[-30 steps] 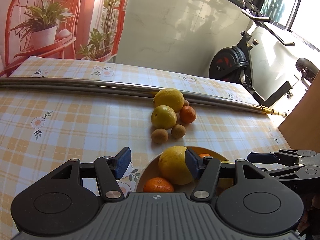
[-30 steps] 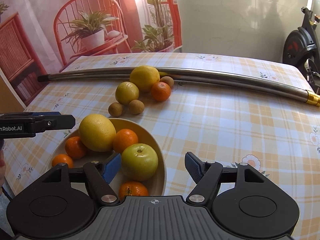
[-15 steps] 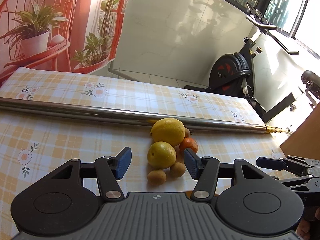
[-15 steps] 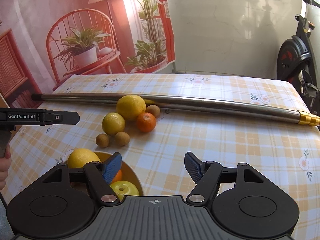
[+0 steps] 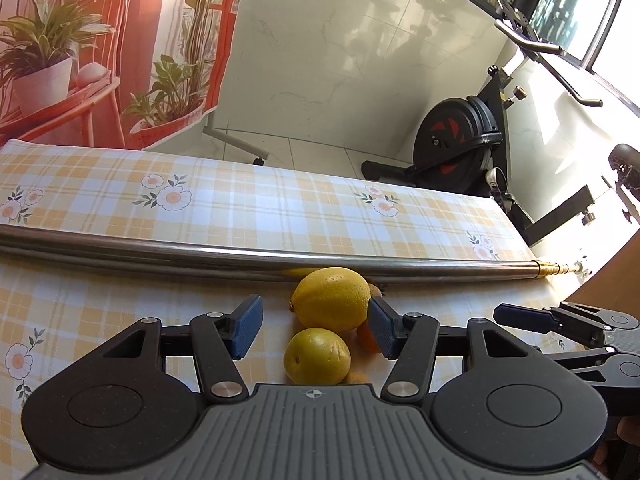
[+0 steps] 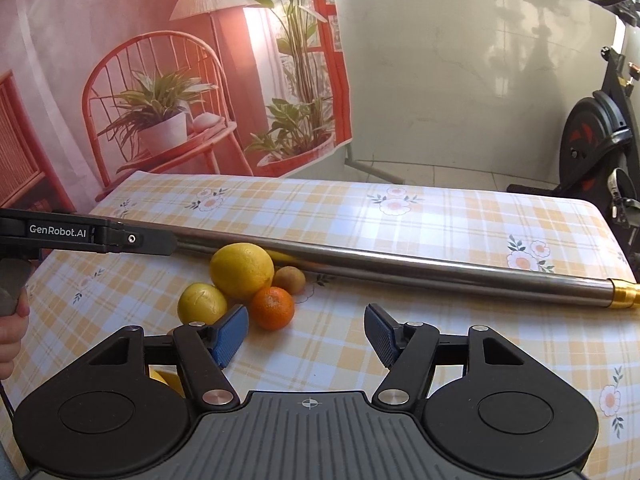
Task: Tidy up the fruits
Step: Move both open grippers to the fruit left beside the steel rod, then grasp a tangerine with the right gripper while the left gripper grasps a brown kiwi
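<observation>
A big yellow citrus [image 5: 331, 299] lies on the checked tablecloth against a steel pole, with a smaller lemon [image 5: 317, 356] in front of it. My left gripper [image 5: 316, 331] is open and empty, its pads on either side of these two fruits. In the right wrist view the same big citrus [image 6: 242, 270], lemon [image 6: 202, 304], a mandarin [image 6: 272, 307] and a brown kiwi [image 6: 289, 279] sit in a cluster. My right gripper [image 6: 306, 336] is open and empty, to the right of the mandarin. A sliver of yellow fruit [image 6: 164, 380] shows under its left arm.
A long steel pole [image 6: 400, 266] with a brass tip [image 6: 624, 294] lies across the table behind the fruit. The table's right edge [image 5: 516, 236] faces an exercise bike [image 5: 460, 140]. A red backdrop with plants stands behind the table.
Both grippers have tilted up and moved forward. The bowl of fruit has dropped out of both views. The loose fruit cluster now sits between the left gripper's pads.
</observation>
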### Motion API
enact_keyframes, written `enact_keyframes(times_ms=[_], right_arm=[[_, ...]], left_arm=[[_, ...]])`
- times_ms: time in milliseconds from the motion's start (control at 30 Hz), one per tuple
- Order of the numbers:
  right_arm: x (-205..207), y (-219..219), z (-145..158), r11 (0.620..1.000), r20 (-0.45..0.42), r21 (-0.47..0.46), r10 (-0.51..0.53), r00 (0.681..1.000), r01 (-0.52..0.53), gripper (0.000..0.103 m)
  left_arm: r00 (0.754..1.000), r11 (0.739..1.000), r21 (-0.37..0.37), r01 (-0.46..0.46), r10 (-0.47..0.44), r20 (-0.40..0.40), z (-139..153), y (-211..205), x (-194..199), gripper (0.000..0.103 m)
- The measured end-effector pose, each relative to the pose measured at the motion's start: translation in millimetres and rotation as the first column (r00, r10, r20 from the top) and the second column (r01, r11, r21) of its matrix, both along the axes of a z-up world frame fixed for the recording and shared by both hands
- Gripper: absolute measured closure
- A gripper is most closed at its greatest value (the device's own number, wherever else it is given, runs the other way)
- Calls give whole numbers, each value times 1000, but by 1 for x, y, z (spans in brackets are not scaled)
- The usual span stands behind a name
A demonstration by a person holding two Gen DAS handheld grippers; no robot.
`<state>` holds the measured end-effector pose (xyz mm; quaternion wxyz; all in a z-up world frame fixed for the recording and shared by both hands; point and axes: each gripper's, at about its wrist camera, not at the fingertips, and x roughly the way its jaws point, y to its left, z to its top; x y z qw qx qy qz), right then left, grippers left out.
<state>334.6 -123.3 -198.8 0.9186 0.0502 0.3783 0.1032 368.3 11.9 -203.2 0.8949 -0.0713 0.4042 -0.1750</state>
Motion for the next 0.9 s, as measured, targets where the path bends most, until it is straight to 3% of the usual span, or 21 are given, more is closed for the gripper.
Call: enact_keyframes(times_ms=[233, 600, 767, 900], right_arm=[[26, 6, -17, 999, -47, -5, 51, 998, -51, 56], [65, 40, -43, 988, -128, -20, 152, 980, -155, 58], [70, 43, -51, 987, -149, -6, 156, 976, -159, 69], [62, 40, -52, 989, -141, -1, 147, 979, -149, 70]], left_arm=[[999, 1000, 4, 11, -11, -41, -21, 11, 3, 43], [997, 998, -49, 27, -30, -74, -35, 21, 4, 44], [995, 998, -52, 46, -51, -90, -39, 19, 3, 44], [992, 996, -47, 71, -76, -104, -46, 14, 1, 44]])
